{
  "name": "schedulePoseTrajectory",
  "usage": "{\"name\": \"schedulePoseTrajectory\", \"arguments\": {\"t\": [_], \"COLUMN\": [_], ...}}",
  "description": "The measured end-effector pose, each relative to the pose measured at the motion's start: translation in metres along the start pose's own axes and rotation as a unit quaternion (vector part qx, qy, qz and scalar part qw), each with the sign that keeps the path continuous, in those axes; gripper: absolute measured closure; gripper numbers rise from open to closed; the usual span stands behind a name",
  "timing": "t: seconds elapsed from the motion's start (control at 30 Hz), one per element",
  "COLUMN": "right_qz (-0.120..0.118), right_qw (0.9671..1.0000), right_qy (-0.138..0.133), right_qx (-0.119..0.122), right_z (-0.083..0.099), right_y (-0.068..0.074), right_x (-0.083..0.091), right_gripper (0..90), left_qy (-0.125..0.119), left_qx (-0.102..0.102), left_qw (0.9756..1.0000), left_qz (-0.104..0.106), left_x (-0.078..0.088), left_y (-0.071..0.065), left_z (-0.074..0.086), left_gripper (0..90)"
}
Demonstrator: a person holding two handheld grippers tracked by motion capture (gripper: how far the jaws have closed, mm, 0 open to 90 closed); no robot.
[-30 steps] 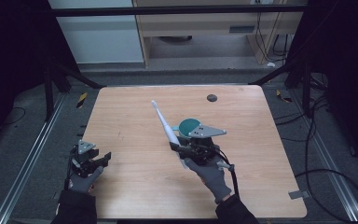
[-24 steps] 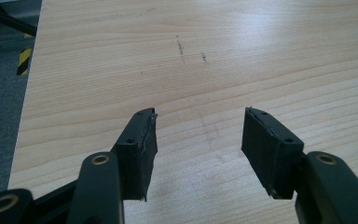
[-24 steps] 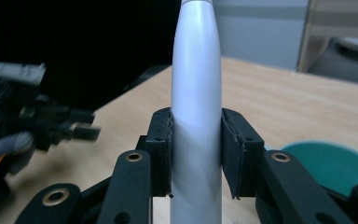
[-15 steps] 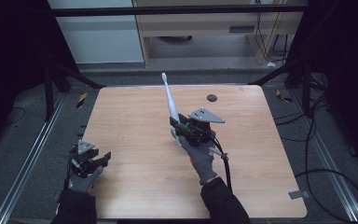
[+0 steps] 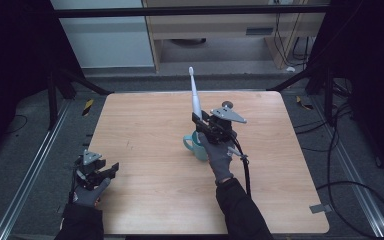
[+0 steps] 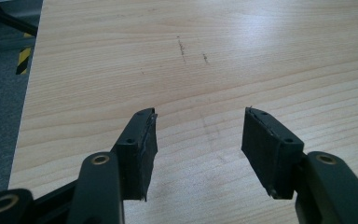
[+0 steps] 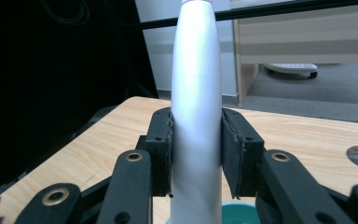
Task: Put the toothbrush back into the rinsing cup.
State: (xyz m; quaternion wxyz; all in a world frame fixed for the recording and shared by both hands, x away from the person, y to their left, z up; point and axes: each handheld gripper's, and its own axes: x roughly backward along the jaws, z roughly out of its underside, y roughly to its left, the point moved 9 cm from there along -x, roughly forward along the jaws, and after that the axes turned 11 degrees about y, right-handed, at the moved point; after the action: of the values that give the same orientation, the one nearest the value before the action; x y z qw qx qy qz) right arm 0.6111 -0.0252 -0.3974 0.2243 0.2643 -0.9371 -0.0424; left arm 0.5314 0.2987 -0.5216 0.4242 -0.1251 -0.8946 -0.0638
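The right gripper [image 7: 196,144] is clamped on an electric toothbrush [image 7: 196,116]: its two flat black pads, rubbery and slightly frayed at the edges, press against either side of the smooth, matte white handle, which is rounded and tapers gently upward. In the high view the toothbrush [image 5: 195,98] stands nearly upright from the right gripper [image 5: 198,121], narrowing to a thin neck and a small head at the top. Directly below it sits a teal mug [image 5: 194,145] with a looped handle on its side, glossy and round-rimmed; its rim [image 7: 235,207] peeks up just under the brush's base. A grey three-cornered metal plate tops the gripper, and a black cable trails back along the gloved hand.

The left gripper [image 6: 198,144] rests at the near left of the table [image 5: 145,125], its blocky black jaws standing wide apart with nothing between them, over pale wood-grain laminate marked by a few faint scuffs.
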Motion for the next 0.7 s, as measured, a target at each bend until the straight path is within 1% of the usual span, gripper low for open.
{"name": "schedulePoseTrajectory", "arguments": {"t": [0.17, 0.27, 0.4, 0.43, 0.53, 0.67, 0.7], "right_qz": [0.017, 0.032, 0.037, 0.039, 0.041, 0.045, 0.046], "right_qw": [0.9999, 0.9994, 0.9991, 0.9988, 0.9986, 0.9977, 0.9975], "right_qy": [0.0, 0.011, 0.018, 0.026, 0.031, 0.049, 0.053], "right_qx": [-0.001, 0.001, -0.009, -0.011, -0.01, -0.009, -0.003], "right_z": [0.001, 0.006, 0.012, 0.018, 0.022, 0.033, 0.037], "right_y": [-0.014, -0.023, -0.031, -0.034, -0.035, -0.037, -0.036], "right_x": [-0.009, -0.016, -0.022, -0.024, -0.026, -0.032, -0.034], "right_gripper": [66.3, 66.3, 66.3, 66.2, 66.3, 66.2, 66.2], "left_qy": [-0.002, -0.004, -0.004, -0.004, -0.004, -0.005, -0.005], "left_qx": [0.001, 0.002, 0.002, 0.002, 0.001, 0.001, 0.002], "left_qw": [1.0, 1.0, 1.0, 1.0, 1.0, 1.0, 1.0], "left_qz": [0.0, 0.0, 0.0, 0.0, 0.0, 0.0, 0.0], "left_x": [0.001, 0.002, 0.002, 0.002, 0.002, 0.002, 0.002], "left_y": [0.001, 0.001, 0.001, 0.001, 0.001, 0.001, 0.001], "left_z": [-0.001, -0.001, -0.001, -0.001, -0.001, -0.001, -0.001], "left_gripper": [44.2, 44.2, 44.2, 44.3, 44.2, 44.2, 44.2]}}
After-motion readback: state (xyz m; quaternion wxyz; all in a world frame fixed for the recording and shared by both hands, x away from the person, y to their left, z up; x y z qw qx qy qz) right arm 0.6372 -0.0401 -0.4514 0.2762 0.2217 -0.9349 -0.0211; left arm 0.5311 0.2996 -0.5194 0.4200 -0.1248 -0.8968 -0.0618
